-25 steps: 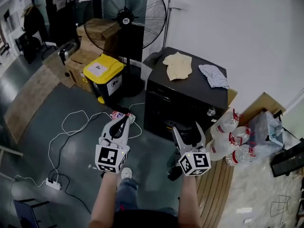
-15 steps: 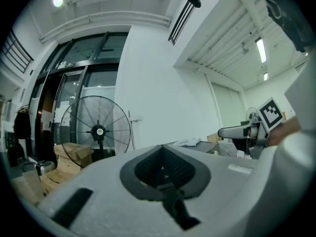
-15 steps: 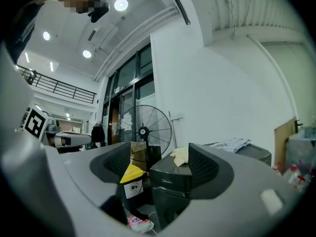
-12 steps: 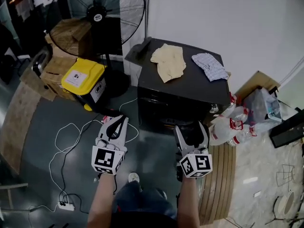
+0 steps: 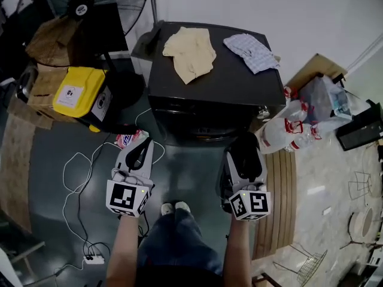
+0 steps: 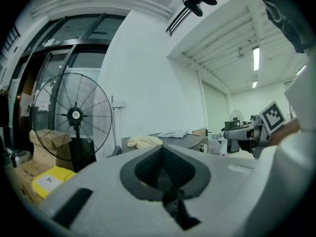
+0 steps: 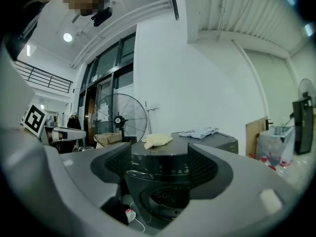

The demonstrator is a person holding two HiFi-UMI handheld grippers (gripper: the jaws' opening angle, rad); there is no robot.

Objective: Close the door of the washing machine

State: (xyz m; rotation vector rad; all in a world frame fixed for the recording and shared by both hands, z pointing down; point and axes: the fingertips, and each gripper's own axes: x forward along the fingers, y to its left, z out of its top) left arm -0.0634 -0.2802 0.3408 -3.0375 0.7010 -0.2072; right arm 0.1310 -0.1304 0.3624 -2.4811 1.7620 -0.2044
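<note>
The black washing machine (image 5: 215,82) stands against the white wall, with a beige cloth (image 5: 190,51) and a blue-grey cloth (image 5: 251,43) on its top. In the right gripper view its front (image 7: 170,179) fills the gap between the jaws, with the round dark drum opening (image 7: 168,199) low down. I cannot make out the door itself. My right gripper (image 5: 243,147) is open and empty, its tips just short of the machine's front. My left gripper (image 5: 142,147) is shut on nothing, left of the machine's front, over the floor (image 6: 163,149).
A standing fan (image 5: 81,8), cardboard boxes (image 5: 51,40) and a yellow-lidded bin (image 5: 78,91) are to the left. White cables (image 5: 84,166) and a power strip (image 5: 93,259) lie on the floor. Water bottles (image 5: 287,130) and a wooden board (image 5: 278,202) are to the right.
The person has stepped closer to the machine, and both grippers now sit nearer its front. The left stays shut and the right stays open.
</note>
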